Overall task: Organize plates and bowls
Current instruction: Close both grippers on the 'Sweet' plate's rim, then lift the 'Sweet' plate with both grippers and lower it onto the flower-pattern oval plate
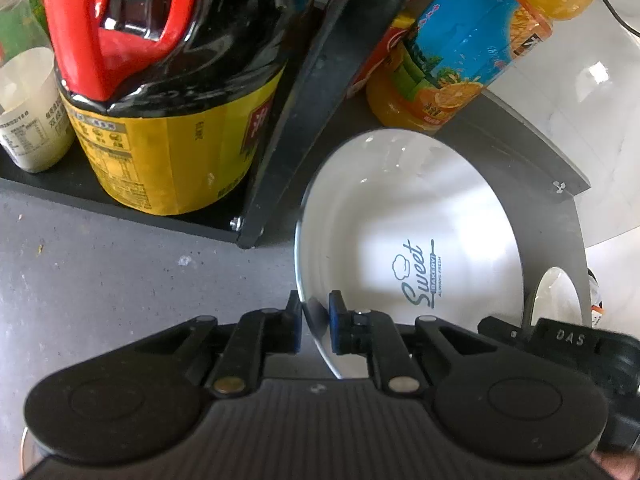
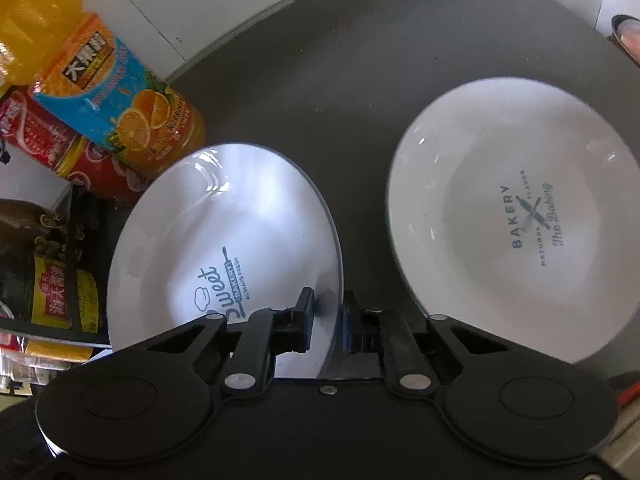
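Note:
A white "Sweet Bakery" plate [image 1: 408, 240] sits on the dark grey counter [image 1: 100, 264]. My left gripper [image 1: 316, 320] is shut on its near-left rim. The same plate shows in the right wrist view [image 2: 224, 248], where my right gripper [image 2: 326, 320] is shut on its right rim. A second white plate marked "Bakery" [image 2: 520, 216] lies on the counter to the right of it, apart from both grippers. A sliver of this second plate [image 1: 554, 296] shows past the first in the left wrist view.
A black shelf rack [image 1: 280, 128] holds a big soy sauce jug [image 1: 168, 80] and a paper cup [image 1: 28, 108]. An orange juice bottle [image 2: 108, 92] and a red can [image 2: 60, 148] stand behind the held plate. The counter's far edge [image 2: 280, 12] meets a white wall.

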The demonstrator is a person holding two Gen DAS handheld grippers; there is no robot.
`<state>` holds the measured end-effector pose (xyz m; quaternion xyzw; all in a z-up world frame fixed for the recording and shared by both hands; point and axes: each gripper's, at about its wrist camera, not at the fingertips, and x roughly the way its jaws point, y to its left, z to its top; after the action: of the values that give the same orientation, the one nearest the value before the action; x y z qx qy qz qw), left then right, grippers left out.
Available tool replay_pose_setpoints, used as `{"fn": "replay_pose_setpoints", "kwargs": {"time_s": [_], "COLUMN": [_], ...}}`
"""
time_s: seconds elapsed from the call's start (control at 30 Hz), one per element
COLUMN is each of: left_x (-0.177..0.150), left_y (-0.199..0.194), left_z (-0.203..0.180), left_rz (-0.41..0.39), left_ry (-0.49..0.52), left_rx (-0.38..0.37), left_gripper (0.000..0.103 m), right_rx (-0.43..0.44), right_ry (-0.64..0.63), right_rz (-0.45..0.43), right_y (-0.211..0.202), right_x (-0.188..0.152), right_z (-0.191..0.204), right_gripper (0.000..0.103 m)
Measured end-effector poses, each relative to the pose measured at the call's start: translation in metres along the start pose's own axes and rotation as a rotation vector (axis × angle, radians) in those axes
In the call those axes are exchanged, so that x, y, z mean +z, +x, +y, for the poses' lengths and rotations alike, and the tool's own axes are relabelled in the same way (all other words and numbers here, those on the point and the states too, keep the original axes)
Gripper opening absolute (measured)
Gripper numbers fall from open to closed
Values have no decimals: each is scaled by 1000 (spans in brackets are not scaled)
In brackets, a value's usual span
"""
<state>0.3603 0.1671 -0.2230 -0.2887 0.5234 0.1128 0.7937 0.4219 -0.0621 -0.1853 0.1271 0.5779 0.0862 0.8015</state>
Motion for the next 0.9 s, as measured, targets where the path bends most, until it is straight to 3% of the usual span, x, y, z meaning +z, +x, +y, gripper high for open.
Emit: {"fn": "replay_pose_setpoints", "kwargs": {"time_s": [0.2, 0.5, 0.9], "left_x": [0, -7, -30], "left_y": [-12, -38, -74], "left_z": [-3, -2, 0], "left_rz": [-28, -38, -93], "left_ry": [19, 8, 19], "left_rx": [-6, -44, -22], "left_gripper": [11, 11, 11], "right_rx": [89, 128, 176], "right_ry": [-9, -14, -54], "right_rz": [-81, -122, -177], "right_y": [-24, -45, -79], "right_x": [1, -13, -40], "right_z": [-4, -9, -7], "right_gripper": [7, 9, 9]}}
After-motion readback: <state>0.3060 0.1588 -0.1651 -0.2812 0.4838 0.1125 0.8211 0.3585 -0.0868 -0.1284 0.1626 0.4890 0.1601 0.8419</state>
